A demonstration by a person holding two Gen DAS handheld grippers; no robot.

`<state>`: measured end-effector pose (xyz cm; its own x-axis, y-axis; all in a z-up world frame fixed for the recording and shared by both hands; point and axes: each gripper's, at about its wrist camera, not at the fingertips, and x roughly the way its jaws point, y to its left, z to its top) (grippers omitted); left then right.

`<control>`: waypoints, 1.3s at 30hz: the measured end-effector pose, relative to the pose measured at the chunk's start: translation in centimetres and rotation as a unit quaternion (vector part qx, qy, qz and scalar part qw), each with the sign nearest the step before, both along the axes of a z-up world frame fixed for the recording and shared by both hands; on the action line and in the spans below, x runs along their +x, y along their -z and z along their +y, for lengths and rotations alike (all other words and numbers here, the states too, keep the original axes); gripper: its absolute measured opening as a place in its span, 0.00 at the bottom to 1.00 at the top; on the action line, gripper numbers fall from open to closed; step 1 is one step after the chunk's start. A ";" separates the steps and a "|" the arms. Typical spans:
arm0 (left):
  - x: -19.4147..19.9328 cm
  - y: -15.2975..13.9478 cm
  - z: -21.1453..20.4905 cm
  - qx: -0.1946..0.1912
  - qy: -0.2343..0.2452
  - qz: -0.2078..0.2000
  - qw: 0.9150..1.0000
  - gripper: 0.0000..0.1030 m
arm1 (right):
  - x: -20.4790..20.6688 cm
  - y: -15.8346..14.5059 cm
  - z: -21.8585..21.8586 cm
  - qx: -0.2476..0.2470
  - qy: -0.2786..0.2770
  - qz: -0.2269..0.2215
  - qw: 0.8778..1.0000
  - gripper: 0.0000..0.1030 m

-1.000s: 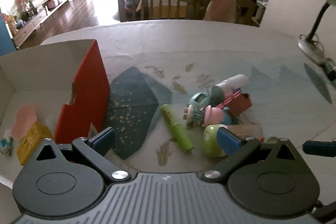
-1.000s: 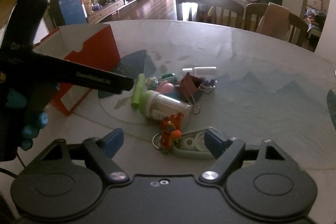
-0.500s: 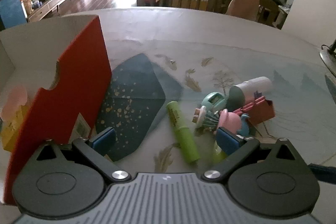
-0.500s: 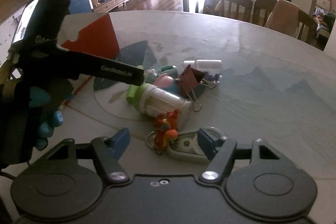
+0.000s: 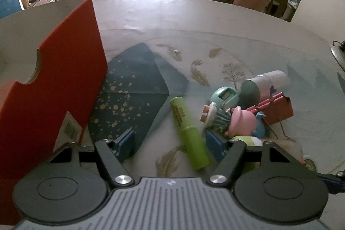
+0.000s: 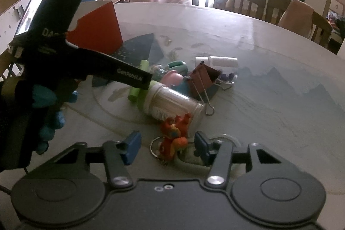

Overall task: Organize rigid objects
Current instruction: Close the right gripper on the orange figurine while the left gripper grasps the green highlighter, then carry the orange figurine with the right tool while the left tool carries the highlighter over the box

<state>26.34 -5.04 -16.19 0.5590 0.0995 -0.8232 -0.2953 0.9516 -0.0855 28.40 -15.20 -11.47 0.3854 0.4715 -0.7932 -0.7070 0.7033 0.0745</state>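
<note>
Both of your tools are closing at once, so you are at the grasp step of a two-handed pick.

Nearest in the right wrist view, your right tool (image 6: 167,147) has its jaws narrowing around the orange toy keychain (image 6: 174,139), which lies on the tabletop (image 6: 269,83) between the blue pads; the pads do not yet look pressed on it. Just beside its right pad sits a pale, flat dispenser (image 6: 189,160), partly hidden, so take care that the pad does not catch it too.

In the left wrist view, your left tool (image 5: 170,143) is half-closed and narrowing over the green marker (image 5: 189,133), which lies slanted between the pads with daylight on both sides. The right pad sits close to the pink figurine (image 5: 242,122) and the green-lidded jar (image 6: 172,101).

Farther off lie the brown binder clip (image 6: 203,79), the teal item (image 5: 224,96) and the white bottle (image 6: 217,61). The red box (image 5: 54,96) stands to the left, well apart from the pile.

Next, I judge, you should finish both closures squarely, check that each thing is held alone, then lift and carry toward the box.
</note>
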 end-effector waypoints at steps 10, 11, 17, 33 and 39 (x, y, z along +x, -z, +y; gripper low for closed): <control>0.4 -0.2 -1.0 0.021 0.034 -0.012 0.999 0.20 | 0.1 0.6 0.4 -0.013 0.003 -0.004 1.000 0.28; 0.4 -0.2 -1.0 0.018 0.036 -0.014 0.999 0.17 | 0.1 0.6 0.3 -0.011 0.003 -0.005 1.000 0.26; 0.2 -0.4 -0.3 -0.005 0.034 -0.017 0.999 0.16 | -0.1 0.2 -0.1 0.002 0.007 -0.001 1.000 0.22; -3.1 -3.1 -0.1 -0.039 0.059 -0.029 0.997 0.16 | -2.4 -3.6 -2.0 0.040 0.046 -0.004 0.998 0.21; -4.6 -5.2 0.0 -0.041 0.071 -0.038 0.996 0.16 | -3.3 -5.8 -2.6 0.054 0.056 -0.008 0.997 0.16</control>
